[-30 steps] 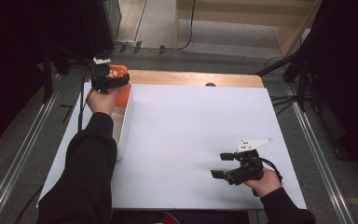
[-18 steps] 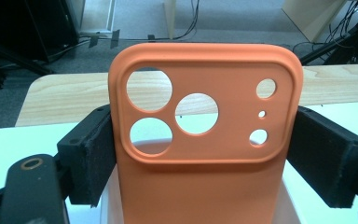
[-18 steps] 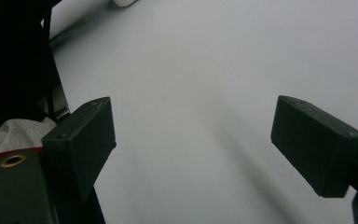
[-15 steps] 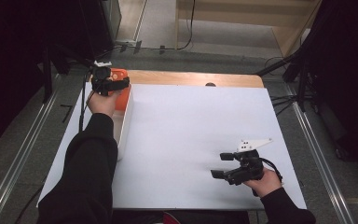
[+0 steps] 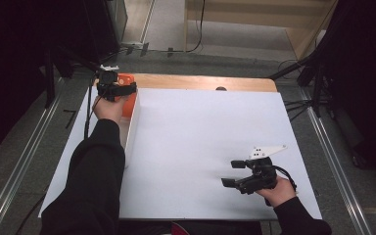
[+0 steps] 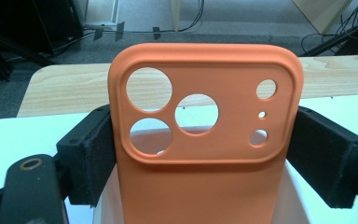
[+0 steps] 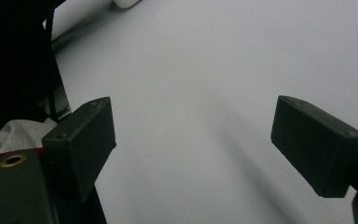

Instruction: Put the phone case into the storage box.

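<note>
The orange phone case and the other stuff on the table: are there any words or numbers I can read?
None. The orange phone case in the left hand-held gripper is plain, with only round holes. The white table and the right hand-held gripper carry no readable writing either.

Orange phone case [image 6: 205, 140] — lower part cut off by frame's bottom edge.

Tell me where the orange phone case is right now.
The orange phone case stands upright between the left gripper's jaws, which press on its sides, at the table's far-left corner in the high view, just above the white tray.
</note>
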`<act>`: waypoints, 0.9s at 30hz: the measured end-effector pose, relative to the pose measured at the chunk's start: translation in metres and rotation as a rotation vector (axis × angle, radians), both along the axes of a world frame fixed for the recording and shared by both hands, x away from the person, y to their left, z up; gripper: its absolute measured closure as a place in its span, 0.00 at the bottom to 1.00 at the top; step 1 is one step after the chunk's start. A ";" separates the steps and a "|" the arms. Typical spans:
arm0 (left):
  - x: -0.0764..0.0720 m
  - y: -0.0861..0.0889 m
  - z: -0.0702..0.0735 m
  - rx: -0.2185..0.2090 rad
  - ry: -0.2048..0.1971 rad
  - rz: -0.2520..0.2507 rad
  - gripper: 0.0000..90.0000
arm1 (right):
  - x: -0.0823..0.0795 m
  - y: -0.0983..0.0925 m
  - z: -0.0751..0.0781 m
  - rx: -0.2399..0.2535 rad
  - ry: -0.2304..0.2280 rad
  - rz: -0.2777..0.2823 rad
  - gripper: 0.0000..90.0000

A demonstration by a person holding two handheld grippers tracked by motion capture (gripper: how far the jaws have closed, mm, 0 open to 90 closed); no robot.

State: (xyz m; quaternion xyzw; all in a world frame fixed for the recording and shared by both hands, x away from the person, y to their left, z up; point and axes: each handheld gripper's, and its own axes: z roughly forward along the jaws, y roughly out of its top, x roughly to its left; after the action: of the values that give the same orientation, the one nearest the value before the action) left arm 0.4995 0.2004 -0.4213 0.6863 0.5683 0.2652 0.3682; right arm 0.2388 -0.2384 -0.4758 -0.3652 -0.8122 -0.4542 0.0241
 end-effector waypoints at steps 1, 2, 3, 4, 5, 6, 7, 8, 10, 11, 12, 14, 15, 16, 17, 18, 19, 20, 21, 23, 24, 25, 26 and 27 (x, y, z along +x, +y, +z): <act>0.000 0.000 0.000 0.002 0.003 0.001 0.17 | 0.000 0.000 0.000 0.000 0.001 0.001 0.14; 0.000 0.000 0.000 0.007 0.005 0.002 0.17 | 0.000 0.000 0.000 -0.001 0.001 0.002 0.14; 0.000 -0.001 -0.001 0.012 0.003 0.000 0.17 | 0.000 0.000 0.000 -0.001 0.000 0.003 0.14; 0.000 -0.002 -0.001 0.015 0.001 -0.001 0.17 | 0.000 0.000 0.000 0.002 0.000 0.003 0.14; 0.000 -0.002 -0.001 0.020 0.000 -0.004 0.17 | 0.000 0.000 0.000 0.005 -0.004 0.004 0.14; 0.000 -0.003 -0.001 0.028 0.003 -0.010 0.17 | 0.000 0.000 0.000 0.005 -0.003 0.004 0.14; 0.000 -0.003 -0.002 0.030 -0.001 -0.007 0.17 | 0.000 0.000 0.000 0.005 -0.003 0.004 0.14; 0.000 -0.004 -0.002 0.033 -0.001 -0.008 0.17 | 0.000 0.000 0.000 0.005 -0.003 0.004 0.14; 0.000 -0.004 -0.002 0.034 -0.003 -0.006 0.17 | 0.000 0.000 0.000 0.005 -0.003 0.005 0.14; 0.000 -0.004 -0.002 0.034 -0.002 -0.007 0.17 | 0.000 0.000 0.000 0.006 -0.003 0.004 0.14; 0.000 -0.004 -0.002 0.032 -0.002 -0.008 0.17 | 0.000 0.000 0.000 0.005 -0.003 0.005 0.14; 0.000 -0.004 -0.002 0.032 0.004 -0.010 0.17 | 0.000 0.000 0.000 0.005 -0.001 0.004 0.14; 0.000 -0.004 -0.003 0.036 0.009 -0.009 0.17 | 0.000 0.000 0.000 0.005 -0.002 0.005 0.14; 0.000 -0.004 -0.003 0.042 0.012 -0.006 0.17 | 0.000 0.000 0.000 0.006 -0.004 0.005 0.14; 0.000 -0.004 -0.003 0.042 0.012 -0.008 0.17 | 0.000 0.000 0.000 0.007 -0.006 0.006 0.14; 0.000 -0.005 -0.003 0.043 0.009 -0.008 0.17 | 0.000 0.001 0.000 0.009 -0.007 0.006 0.14; 0.000 -0.005 -0.003 0.046 0.005 -0.007 0.17 | 0.000 0.001 0.000 0.009 -0.009 0.007 0.14; 0.000 -0.006 -0.002 0.047 0.004 -0.011 0.16 | -0.001 0.001 0.001 0.012 -0.011 0.008 0.14; 0.000 -0.006 -0.002 0.045 0.005 -0.010 0.16 | -0.001 0.001 0.001 0.012 -0.013 0.008 0.14; 0.000 -0.006 -0.002 0.044 0.005 -0.017 0.16 | -0.001 0.000 0.001 0.009 -0.022 0.005 0.14; 0.000 -0.006 -0.002 0.046 0.006 -0.016 0.16 | -0.001 0.000 0.001 0.011 -0.017 0.004 0.14; 0.000 -0.006 -0.002 0.043 0.006 -0.017 0.16 | -0.001 0.000 0.001 0.011 -0.018 0.004 0.14; 0.000 -0.006 -0.002 0.042 0.006 -0.013 0.16 | -0.001 0.000 0.001 0.010 -0.019 0.006 0.14; 0.000 -0.006 -0.002 0.037 0.006 -0.012 0.16 | -0.001 0.000 0.001 0.010 -0.017 0.005 0.14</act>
State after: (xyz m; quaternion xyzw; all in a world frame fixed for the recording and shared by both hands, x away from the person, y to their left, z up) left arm 0.4993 0.1947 -0.4234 0.6972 0.5603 0.2716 0.3552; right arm 0.2381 -0.2383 -0.4751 -0.3590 -0.8111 -0.4613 0.0204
